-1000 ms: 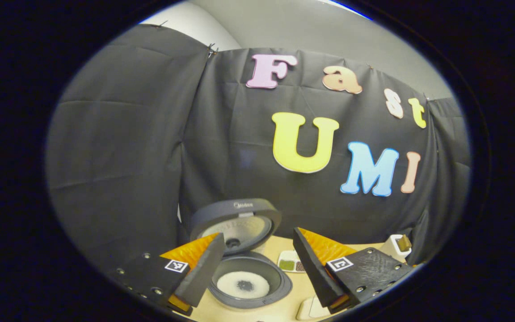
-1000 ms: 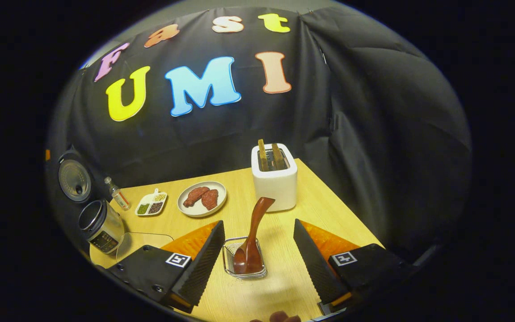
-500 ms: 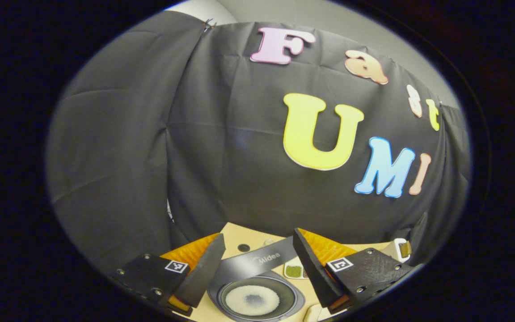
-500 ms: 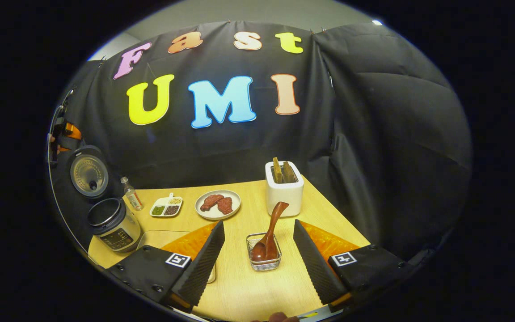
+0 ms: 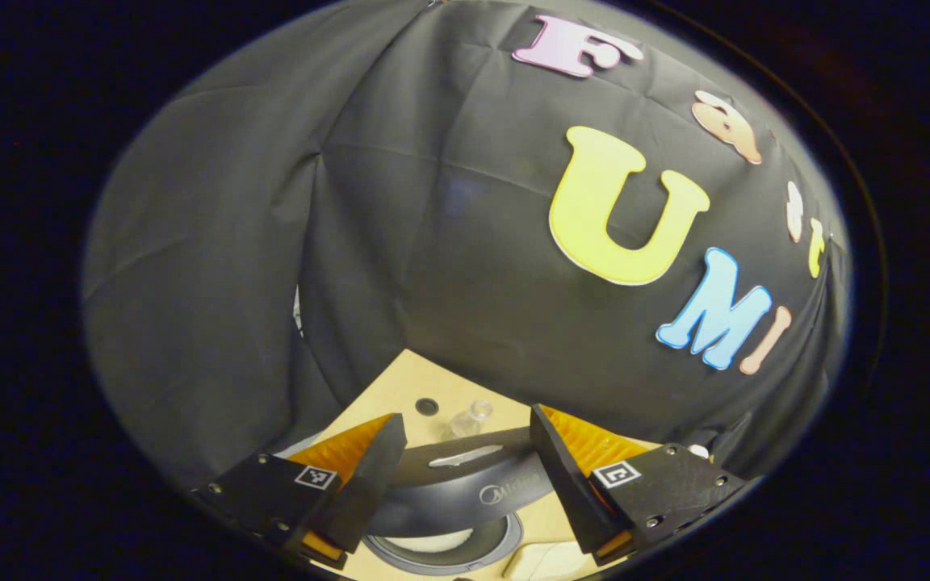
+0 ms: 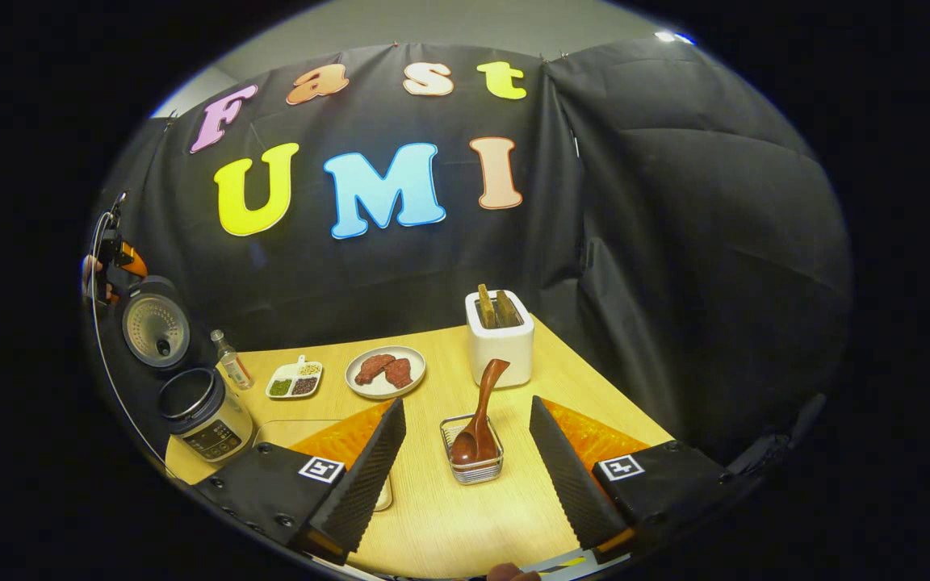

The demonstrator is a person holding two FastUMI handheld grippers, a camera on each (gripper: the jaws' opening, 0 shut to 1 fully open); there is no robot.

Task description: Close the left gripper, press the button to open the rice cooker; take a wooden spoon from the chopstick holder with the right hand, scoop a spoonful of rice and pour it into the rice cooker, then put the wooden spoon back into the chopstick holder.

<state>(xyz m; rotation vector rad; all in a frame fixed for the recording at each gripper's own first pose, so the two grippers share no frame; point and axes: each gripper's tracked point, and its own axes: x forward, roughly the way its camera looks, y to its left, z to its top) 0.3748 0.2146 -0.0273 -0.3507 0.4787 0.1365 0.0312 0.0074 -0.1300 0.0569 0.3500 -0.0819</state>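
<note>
Right gripper view: right claw (image 6: 465, 460) spread wide, grasping nothing, hanging above the counter (image 6: 449, 524). Wooden spoon (image 6: 477, 420) standing tilted in the wire chopstick holder (image 6: 473, 466), straight ahead and between the two fingers, apart from both. Beyond it, white toaster (image 6: 500, 339); plate of meat (image 6: 385, 371) and small divided dish (image 6: 294, 380) off to the left. Rice cooker (image 6: 205, 411) at far left, lid (image 6: 155, 324) raised upright, small bottle (image 6: 229, 359) just beside it. Left claw (image 6: 114, 258) glimpsed above that lid, state unclear from there.

Left gripper view: left claw (image 5: 465, 476) released, fingers well apart, empty, poised over the open cooker's lid edge and pot rim, rice showing white inside.
</note>
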